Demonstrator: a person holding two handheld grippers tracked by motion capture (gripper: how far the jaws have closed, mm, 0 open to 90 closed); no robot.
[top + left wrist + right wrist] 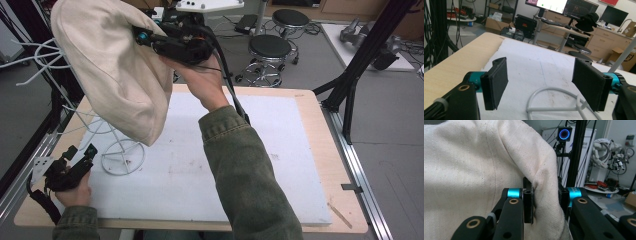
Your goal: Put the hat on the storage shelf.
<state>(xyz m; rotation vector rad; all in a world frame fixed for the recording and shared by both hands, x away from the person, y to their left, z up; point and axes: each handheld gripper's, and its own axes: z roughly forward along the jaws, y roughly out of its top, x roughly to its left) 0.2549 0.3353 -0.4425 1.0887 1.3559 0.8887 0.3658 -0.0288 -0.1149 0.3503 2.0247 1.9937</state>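
Right jaws: nearly closed, the right gripper (pixel 545 203) pinching a fold of the cream cloth hat (pixel 474 175) between its two black pads.
Hat's place: held up in the air above the far left part of the table (pixel 320 150), over the white wire stand (pixel 122 155), hanging from the right gripper (pixel 142 36) in the high view.
Left jaws: wide apart with nothing between the pads; the left gripper (pixel 544 87) sits low at the near left corner of the table, just beside the stand's base ring (pixel 554 100).
Left hand: the left gripper (pixel 75 162) rests by the white mat (pixel 210 165), apart from the hat.
Hidden: the hat covers the top of the stand and much of the right gripper's view; the upper arms of the stand cannot be made out behind it.
Cut off: the base ring runs out of the bottom edge in the left gripper view.
Writing: a monitor (pixel 551 5) in the background shows text too small to read.
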